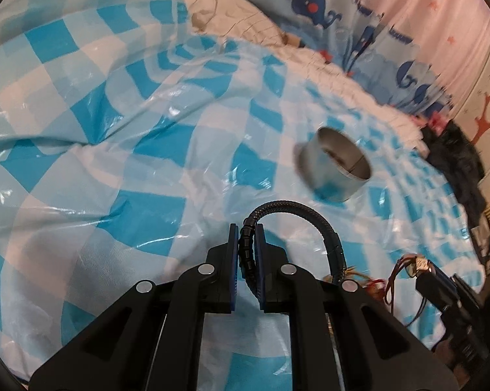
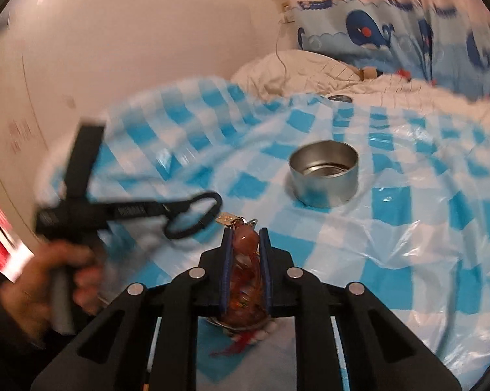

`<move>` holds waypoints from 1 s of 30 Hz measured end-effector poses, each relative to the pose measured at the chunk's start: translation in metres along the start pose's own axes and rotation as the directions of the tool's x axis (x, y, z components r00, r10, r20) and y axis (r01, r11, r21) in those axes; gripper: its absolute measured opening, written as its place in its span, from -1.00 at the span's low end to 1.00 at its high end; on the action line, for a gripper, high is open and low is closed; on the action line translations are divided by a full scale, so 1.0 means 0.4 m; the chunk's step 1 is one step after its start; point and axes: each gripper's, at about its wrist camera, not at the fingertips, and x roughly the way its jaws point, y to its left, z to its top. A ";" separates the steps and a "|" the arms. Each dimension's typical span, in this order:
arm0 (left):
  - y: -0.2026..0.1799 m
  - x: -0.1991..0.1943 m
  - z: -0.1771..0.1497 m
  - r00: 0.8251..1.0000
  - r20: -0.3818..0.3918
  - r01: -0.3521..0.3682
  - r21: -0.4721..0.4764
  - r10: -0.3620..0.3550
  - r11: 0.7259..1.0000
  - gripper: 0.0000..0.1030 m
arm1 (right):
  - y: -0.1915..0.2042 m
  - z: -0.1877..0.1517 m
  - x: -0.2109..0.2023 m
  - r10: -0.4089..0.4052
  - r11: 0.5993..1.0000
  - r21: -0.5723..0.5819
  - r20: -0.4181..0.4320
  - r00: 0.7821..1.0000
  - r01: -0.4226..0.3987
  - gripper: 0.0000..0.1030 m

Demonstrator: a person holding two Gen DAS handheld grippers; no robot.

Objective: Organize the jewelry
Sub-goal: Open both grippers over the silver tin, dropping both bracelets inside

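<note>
My left gripper is shut on a black corded bracelet, whose loop arches up and to the right of the fingers. My right gripper is shut on a red-brown ornament with a gold tag at its tip and a red tassel hanging below. An open round metal tin stands on the checked cloth ahead of both grippers; the same tin shows in the left wrist view. In the right wrist view the bracelet hangs blurred at the left, level with the ornament's tip.
A blue-and-white checked plastic cloth covers a rumpled bed. A white quilt and a whale-print pillow lie behind. A second metal piece sits at the cloth's far edge. A hand holds the left gripper's grip.
</note>
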 end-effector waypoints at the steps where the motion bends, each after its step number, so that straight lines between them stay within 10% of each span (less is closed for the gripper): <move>1: -0.001 -0.007 0.001 1.000 0.005 0.016 -0.004 -0.016 1.000 -0.84 | -0.019 0.009 -0.013 0.040 0.998 0.049 0.020 0.999 -0.041 -0.68; 6: -0.014 -0.024 0.009 0.997 0.024 0.080 -0.021 -0.079 0.997 -0.84 | -0.078 0.041 -0.042 0.146 0.968 0.195 0.075 0.986 -0.159 -0.68; 30: -0.265 0.329 0.245 0.996 -0.057 0.076 0.166 -0.067 0.983 -0.78 | -0.258 0.282 0.277 -0.122 0.984 0.135 0.004 0.993 0.120 -0.67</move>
